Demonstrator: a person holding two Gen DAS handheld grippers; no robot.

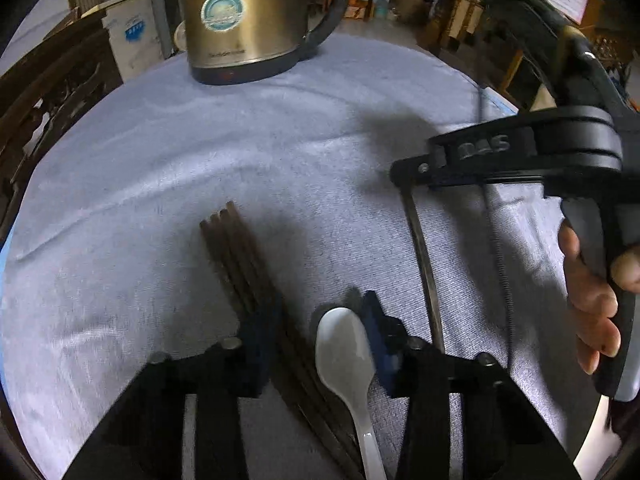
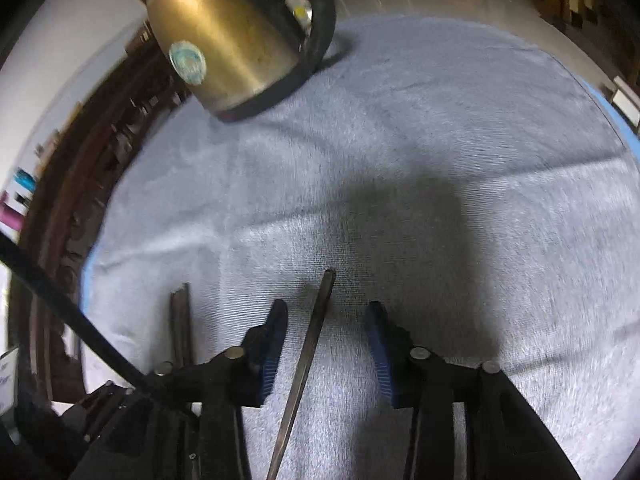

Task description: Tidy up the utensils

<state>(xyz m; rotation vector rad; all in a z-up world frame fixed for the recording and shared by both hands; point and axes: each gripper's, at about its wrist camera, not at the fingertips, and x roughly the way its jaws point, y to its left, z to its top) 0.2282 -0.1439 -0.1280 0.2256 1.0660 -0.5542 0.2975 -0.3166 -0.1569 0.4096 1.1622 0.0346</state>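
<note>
In the left wrist view a bundle of dark brown chopsticks (image 1: 240, 264) lies on the grey cloth, and a white ceramic spoon (image 1: 346, 354) lies beside it. Both run between the fingers of my open left gripper (image 1: 316, 344). A single dark chopstick (image 1: 424, 264) lies to the right, under the right gripper's body. In the right wrist view that single chopstick (image 2: 308, 356) lies between the fingers of my open right gripper (image 2: 326, 344). The bundle's ends (image 2: 181, 320) show to its left.
A brass-coloured electric kettle (image 1: 244, 16) on a black base stands at the far side of the cloth-covered table (image 1: 160, 160); it also shows in the right wrist view (image 2: 224, 40). Dark wooden chairs (image 1: 48, 92) stand at the left edge. A black cable (image 2: 72, 320) crosses the lower left.
</note>
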